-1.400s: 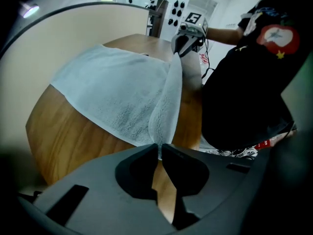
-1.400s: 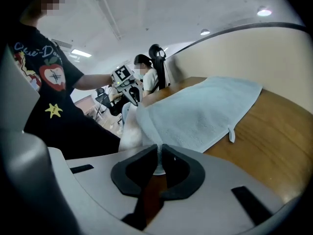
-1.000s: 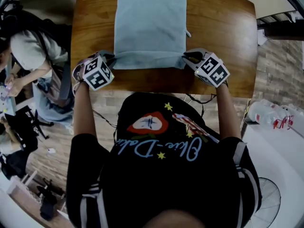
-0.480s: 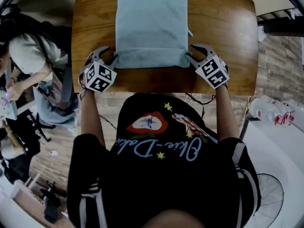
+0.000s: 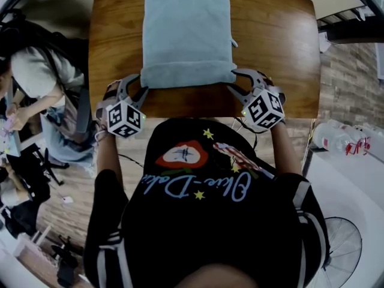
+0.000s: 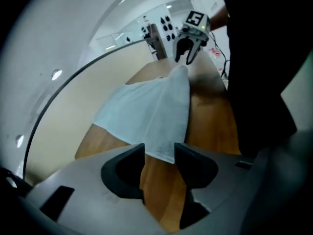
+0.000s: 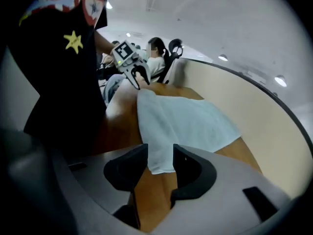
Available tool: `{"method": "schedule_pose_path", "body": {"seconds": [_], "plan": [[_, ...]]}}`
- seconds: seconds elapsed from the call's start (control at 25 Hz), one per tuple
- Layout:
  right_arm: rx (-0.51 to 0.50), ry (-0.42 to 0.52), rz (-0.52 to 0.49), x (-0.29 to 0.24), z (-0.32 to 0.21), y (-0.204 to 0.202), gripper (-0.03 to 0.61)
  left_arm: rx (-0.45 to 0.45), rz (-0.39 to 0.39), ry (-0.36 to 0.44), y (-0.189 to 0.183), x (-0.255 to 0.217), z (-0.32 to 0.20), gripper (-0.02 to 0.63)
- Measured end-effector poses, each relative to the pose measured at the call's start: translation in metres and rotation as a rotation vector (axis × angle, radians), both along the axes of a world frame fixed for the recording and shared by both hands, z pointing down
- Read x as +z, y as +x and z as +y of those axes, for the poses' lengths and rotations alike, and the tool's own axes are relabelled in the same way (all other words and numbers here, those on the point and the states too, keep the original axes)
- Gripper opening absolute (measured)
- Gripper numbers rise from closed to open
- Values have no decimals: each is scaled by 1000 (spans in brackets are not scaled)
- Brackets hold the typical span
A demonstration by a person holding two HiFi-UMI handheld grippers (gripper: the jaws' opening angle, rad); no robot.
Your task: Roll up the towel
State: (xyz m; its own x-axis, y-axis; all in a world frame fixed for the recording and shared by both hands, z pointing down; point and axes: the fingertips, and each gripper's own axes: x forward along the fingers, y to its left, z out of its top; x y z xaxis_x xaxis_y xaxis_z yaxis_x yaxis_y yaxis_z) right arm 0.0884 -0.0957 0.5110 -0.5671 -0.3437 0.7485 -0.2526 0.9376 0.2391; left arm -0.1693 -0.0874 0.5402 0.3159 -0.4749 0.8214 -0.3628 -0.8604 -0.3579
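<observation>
Wooden table [image 5: 276,47] with the pale blue towel [image 5: 186,35] flat down its middle, near edge looking turned over once. Left gripper [image 5: 134,85] and right gripper [image 5: 235,80] at the near corners, just sprung open, gripping nothing, a loose corner sitting between each pair of jaws. Probably a regrip mid-roll; next, pinch both ends again and roll away evenly.

The left gripper [image 5: 133,86] and the right gripper [image 5: 236,81] were clamped on the towel's [image 5: 186,35] near corners. Their jaws have just been opening and now stand wide, each corner lying loose between the jaw tips, unpinched. Both grippers have drawn back toward the person, and their marker cubes now sit at the desk's [image 5: 282,47] front edge.
</observation>
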Motion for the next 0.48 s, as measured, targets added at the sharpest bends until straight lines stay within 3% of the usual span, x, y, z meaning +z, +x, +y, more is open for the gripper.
{"method": "schedule_pose_path", "body": {"seconds": [0.24, 0.4, 0.48], "plan": [[-88, 25, 204, 42, 3, 5, 147, 141, -135, -18, 17, 33, 11, 176], [-124, 35, 257, 53, -2, 7, 142, 214, -185, 1, 21, 37, 9, 137], [-147, 21, 262, 56, 0, 6, 96, 223, -188, -1, 20, 37, 7, 86]]}}
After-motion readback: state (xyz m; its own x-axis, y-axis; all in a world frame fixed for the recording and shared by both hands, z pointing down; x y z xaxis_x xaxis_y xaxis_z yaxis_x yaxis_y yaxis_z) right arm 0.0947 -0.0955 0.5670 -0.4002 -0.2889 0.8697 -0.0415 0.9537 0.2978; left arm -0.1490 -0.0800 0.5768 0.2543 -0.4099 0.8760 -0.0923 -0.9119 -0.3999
